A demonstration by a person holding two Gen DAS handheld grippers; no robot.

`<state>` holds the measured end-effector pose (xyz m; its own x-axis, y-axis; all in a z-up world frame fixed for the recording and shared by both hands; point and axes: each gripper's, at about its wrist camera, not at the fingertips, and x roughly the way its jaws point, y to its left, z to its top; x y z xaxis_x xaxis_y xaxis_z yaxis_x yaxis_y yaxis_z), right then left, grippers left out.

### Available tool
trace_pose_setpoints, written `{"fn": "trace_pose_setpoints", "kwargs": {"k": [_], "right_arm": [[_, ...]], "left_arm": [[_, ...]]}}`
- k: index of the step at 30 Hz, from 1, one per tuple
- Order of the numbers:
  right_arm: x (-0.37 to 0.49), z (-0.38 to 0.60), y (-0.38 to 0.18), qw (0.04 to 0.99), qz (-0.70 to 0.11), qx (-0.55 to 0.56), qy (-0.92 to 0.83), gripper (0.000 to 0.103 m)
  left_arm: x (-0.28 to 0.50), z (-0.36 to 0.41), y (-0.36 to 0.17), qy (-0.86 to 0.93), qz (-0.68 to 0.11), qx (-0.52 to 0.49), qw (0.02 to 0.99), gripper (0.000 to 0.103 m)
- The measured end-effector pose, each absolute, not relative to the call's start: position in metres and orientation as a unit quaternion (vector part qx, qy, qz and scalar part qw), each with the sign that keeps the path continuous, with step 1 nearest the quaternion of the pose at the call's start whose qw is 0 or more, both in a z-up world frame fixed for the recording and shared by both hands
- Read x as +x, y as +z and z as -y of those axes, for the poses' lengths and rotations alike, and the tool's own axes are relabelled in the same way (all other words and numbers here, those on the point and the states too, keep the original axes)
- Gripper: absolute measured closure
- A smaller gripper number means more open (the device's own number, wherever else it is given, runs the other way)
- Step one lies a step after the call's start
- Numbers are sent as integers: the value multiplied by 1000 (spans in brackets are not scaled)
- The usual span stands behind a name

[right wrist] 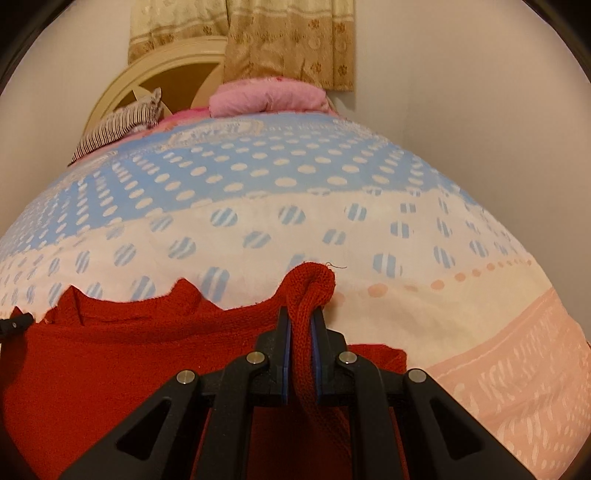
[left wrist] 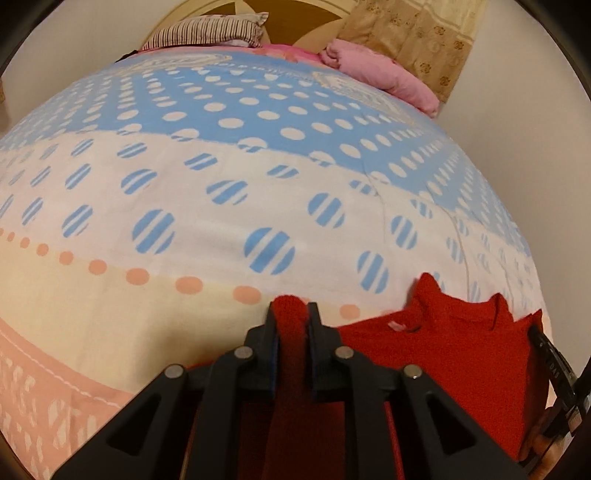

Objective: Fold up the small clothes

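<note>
A small red knitted sweater (left wrist: 443,343) lies spread on the bedspread, its jagged top edge and collar towards the head of the bed. My left gripper (left wrist: 291,308) is shut on a bunched fold of the sweater at its left side, and red knit fills the gap between the fingers. In the right wrist view the sweater (right wrist: 129,339) stretches to the left. My right gripper (right wrist: 301,314) is shut on a rolled knit edge at the sweater's right side, with a loop of it poking out past the fingertips. Both grippers point down at the bed.
The bedspread (left wrist: 258,166) has blue, white, cream and pink dotted bands. A striped pillow (left wrist: 207,31) and a pink pillow (left wrist: 380,70) lie by the headboard (right wrist: 147,77). A patterned curtain (right wrist: 288,40) hangs behind, and a wall runs along the right.
</note>
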<state>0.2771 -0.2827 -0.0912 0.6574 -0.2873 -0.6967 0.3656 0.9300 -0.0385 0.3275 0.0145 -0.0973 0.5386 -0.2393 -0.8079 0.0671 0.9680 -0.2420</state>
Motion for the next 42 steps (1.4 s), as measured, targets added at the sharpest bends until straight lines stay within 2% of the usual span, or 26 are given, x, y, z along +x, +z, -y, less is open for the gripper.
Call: {"fn": "trace_pose_setpoints", "kwargs": {"k": [4, 6, 8, 10, 12, 15, 18, 21, 24, 27, 31, 36, 40, 42], "right_arm": [[287, 289, -103, 889, -414, 62, -184, 92], [286, 294, -103, 885, -419, 75, -187, 82], [277, 301, -99, 889, -411, 105, -173, 82], [247, 312, -83, 900, -366, 155, -176, 82], [206, 319, -64, 910, -307, 190, -203, 77], [159, 313, -53, 912, -286, 198, -219, 77], [133, 280, -54, 921, -306, 155, -184, 77], [120, 243, -57, 928, -326, 106, -146, 77], [112, 221, -69, 923, -352, 79, -131, 77], [102, 215, -82, 916, -373, 67, -129, 77], [92, 222, -101, 901, -405, 68, -137, 77], [88, 229, -108, 903, -400, 88, -135, 77], [91, 220, -107, 902, -401, 57, -148, 77], [91, 220, -107, 902, -401, 58, -148, 77]], "left_arm": [[326, -5, -94, -75, -475, -58, 875, 83], [324, -7, -91, -76, -478, -49, 874, 76], [316, -15, -83, -75, -476, -46, 875, 50], [301, -28, -71, -76, -456, -46, 886, 40], [286, -36, -64, -78, -446, -37, 891, 38], [250, -37, -54, -89, -430, -14, 898, 38], [218, -22, -49, -109, -416, 9, 903, 38], [184, -4, -53, -128, -411, 19, 902, 32], [163, 8, -64, -130, -418, 33, 898, 32], [150, 17, -73, -110, -413, 64, 902, 32], [143, 27, -80, -87, -400, 99, 907, 27], [141, 30, -85, -69, -391, 115, 911, 22], [144, 21, -92, -59, -400, 92, 910, 8], [145, 16, -95, -64, -407, 70, 908, 5]]}}
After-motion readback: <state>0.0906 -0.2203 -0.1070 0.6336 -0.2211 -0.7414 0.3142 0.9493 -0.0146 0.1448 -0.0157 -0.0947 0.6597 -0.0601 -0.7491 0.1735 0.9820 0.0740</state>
